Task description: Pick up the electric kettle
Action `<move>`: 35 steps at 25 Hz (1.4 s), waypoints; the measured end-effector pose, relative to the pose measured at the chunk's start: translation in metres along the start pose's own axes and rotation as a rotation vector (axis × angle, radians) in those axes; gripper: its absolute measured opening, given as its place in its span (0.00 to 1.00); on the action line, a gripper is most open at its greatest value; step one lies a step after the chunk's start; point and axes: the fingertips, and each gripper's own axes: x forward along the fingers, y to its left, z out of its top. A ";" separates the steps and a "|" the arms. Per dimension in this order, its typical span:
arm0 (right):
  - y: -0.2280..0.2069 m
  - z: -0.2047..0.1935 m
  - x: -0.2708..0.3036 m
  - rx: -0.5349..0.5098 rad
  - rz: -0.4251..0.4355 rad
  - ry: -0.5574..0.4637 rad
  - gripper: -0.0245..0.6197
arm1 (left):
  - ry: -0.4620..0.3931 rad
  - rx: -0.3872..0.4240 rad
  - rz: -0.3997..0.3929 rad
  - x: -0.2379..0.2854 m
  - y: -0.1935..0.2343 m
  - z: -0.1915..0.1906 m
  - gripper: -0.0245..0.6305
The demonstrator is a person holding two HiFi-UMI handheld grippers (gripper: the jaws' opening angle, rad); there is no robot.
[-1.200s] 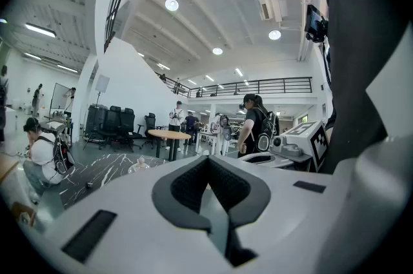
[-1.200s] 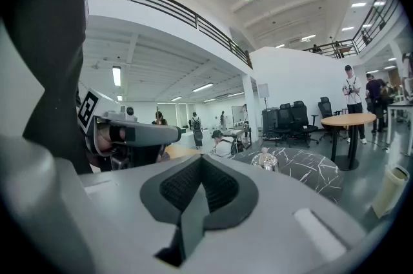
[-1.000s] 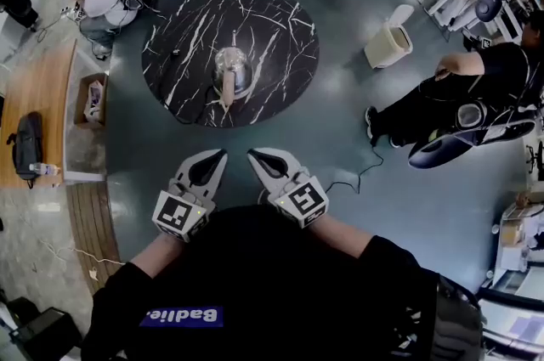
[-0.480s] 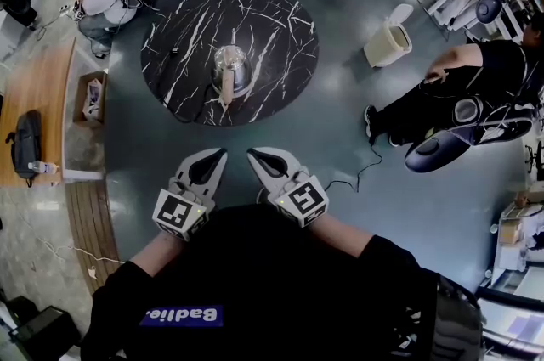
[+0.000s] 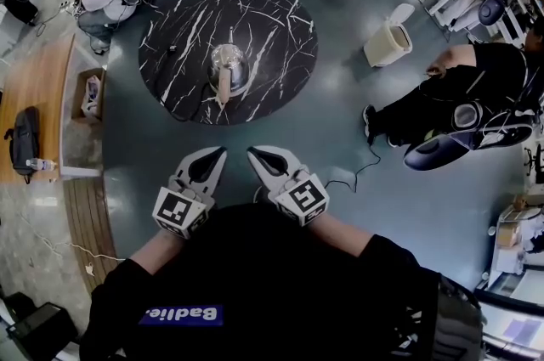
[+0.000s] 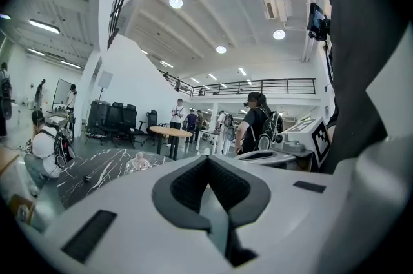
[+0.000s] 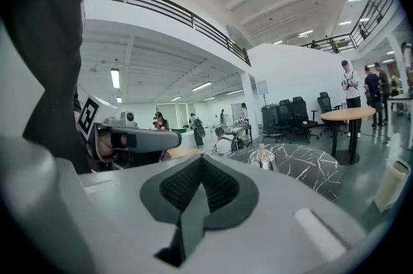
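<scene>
Head view | electric kettle [image 5: 228,66] well beyond left gripper [image 5: 220,153], right gripper [image 5: 252,153] | jaws together, empty

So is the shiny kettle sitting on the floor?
No, the kettle stands near the middle of the round black marble table.

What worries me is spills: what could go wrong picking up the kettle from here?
Both the left gripper and right gripper are shut, far from the kettle; reaching its handle without opening could knock it over. A floor cable near the right gripper might catch a foot.
</scene>
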 end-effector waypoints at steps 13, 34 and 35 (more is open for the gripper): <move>-0.030 0.001 -0.013 0.007 0.047 -0.006 0.04 | -0.003 -0.010 0.075 0.029 -0.001 0.000 0.05; -0.077 -0.010 -0.010 0.053 0.040 0.029 0.04 | -0.008 -0.020 0.143 0.064 0.017 0.001 0.05; -0.079 -0.010 -0.007 0.054 0.030 0.031 0.04 | -0.010 -0.024 0.144 0.064 0.022 0.001 0.05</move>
